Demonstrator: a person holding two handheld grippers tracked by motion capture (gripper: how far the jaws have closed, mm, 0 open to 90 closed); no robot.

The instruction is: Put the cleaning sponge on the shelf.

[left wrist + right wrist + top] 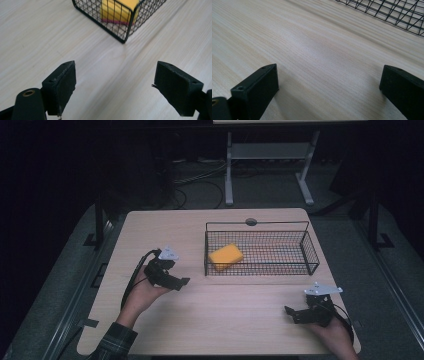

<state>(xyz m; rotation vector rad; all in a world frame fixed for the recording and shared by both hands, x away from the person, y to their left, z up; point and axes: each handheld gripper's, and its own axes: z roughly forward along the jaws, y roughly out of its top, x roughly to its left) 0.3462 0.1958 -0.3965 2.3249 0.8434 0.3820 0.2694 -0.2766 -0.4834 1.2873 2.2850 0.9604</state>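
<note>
A black wire basket (310, 251) stands on the right half of the wooden table, and a yellow sponge (225, 255) lies in its left end. In the left gripper view the same sponge (117, 10) shows through the corner of the basket (124, 37). My left gripper (184, 282) hovers to the left of the basket, open, with bare table between its jaws (116, 87). My right gripper (290, 313) sits near the table's front right, below the basket, open and holding nothing (329, 95).
The light wooden table (230, 320) has a round grey grommet (251, 222) at its far edge. Beyond the table stand a white desk frame (270, 165) and floor cables. The basket's mesh (392, 12) crosses the top right of the right gripper view.
</note>
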